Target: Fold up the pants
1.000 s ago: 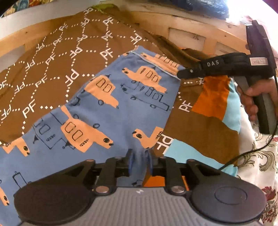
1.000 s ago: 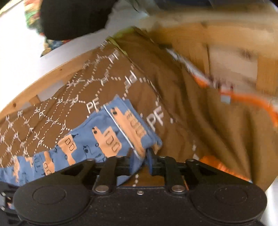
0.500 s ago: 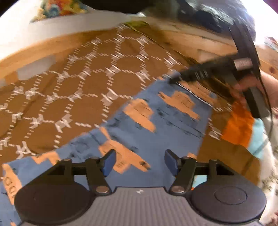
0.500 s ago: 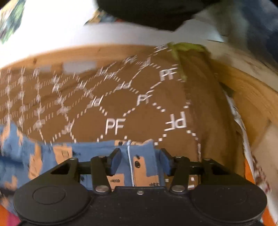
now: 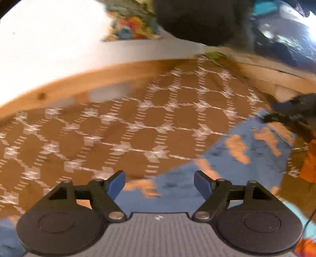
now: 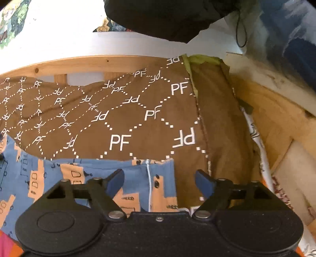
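Observation:
The blue pants with orange truck prints lie flat on a brown bedspread marked with white PF letters. My left gripper is open and empty, hovering over the pants' edge. My right gripper is open and empty above an end of the pants, where a white seam runs toward me. The right gripper's black fingers also show at the right edge of the left wrist view, by the pants' far corner. The left wrist view is motion-blurred.
A wooden bed frame rims the bedspread, with a white wall behind. A wooden side rail runs along the right. Orange and light blue patchwork cloth lies to the right of the pants. A dark bundle sits at the top.
Both grippers were shut on the pants a second ago. They have opened, let the cloth go and lifted away; the pants now lie flat.

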A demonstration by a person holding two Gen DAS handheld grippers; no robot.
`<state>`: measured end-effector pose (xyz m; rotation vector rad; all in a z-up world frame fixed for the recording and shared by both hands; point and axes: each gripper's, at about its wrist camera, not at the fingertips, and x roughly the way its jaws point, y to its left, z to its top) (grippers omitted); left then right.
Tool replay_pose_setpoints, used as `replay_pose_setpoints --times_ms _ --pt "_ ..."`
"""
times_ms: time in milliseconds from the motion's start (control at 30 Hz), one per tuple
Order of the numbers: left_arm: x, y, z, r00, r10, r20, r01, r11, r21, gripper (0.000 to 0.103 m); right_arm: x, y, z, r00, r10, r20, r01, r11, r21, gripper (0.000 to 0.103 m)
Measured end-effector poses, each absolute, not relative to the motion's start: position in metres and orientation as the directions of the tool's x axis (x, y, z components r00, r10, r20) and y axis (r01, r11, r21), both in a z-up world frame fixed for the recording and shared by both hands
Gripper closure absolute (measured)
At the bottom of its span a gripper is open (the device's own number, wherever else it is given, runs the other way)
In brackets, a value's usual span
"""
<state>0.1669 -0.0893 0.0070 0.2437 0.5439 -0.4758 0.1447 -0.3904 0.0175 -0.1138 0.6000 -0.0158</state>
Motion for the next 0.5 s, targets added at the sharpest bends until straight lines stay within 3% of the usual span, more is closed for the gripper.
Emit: replay_pose_setpoints --times_ms 100,200,233,267,300,367,400,500 --pt "0.201 -0.049 0.012 0.755 -0.279 -0.593 0.426 0.897 0.119 0.022 0.143 -0.404 0.015 0.804 -0.006 -0.595 -0.038 0.997 -0.062 0.022" --pt "0.242 -0.022 0.001 0.656 -0.276 -0.703 0.450 0.890 0.071 0.026 0.153 -0.424 0.009 0.765 0.075 -0.640 -0.045 0.997 0.062 0.023" --pt "0.255 -0.016 -0.005 0.603 -0.279 -0.747 0.460 0.887 0.040 0.040 0.158 -0.429 0.007 0.750 0.103 -0.653 -0.046 0.993 0.104 0.030" --pt "0.264 -0.013 -0.010 0.560 -0.278 -0.780 0.464 0.886 0.018 0.052 0.161 -0.432 0.006 0.746 0.112 -0.657 -0.041 0.992 0.122 0.047" --pt "0.271 -0.012 -0.015 0.524 -0.282 -0.804 0.470 0.883 -0.003 0.068 0.162 -0.433 0.005 0.745 0.107 -0.659 -0.029 0.991 0.128 0.056" --pt "0.269 -0.011 -0.016 0.518 -0.310 -0.797 0.484 0.875 -0.026 0.093 0.161 -0.435 0.005 0.746 0.120 -0.655 -0.027 0.988 0.151 0.082" --pt "0.267 -0.013 -0.013 0.528 -0.307 -0.792 0.481 0.877 -0.019 0.095 0.159 -0.435 0.006 0.752 0.118 -0.649 -0.023 0.988 0.153 0.088" --pt "0.253 -0.019 -0.004 0.604 -0.284 -0.745 0.456 0.889 0.031 0.096 0.148 -0.429 0.014 0.777 0.087 -0.623 -0.030 0.994 0.100 0.091"
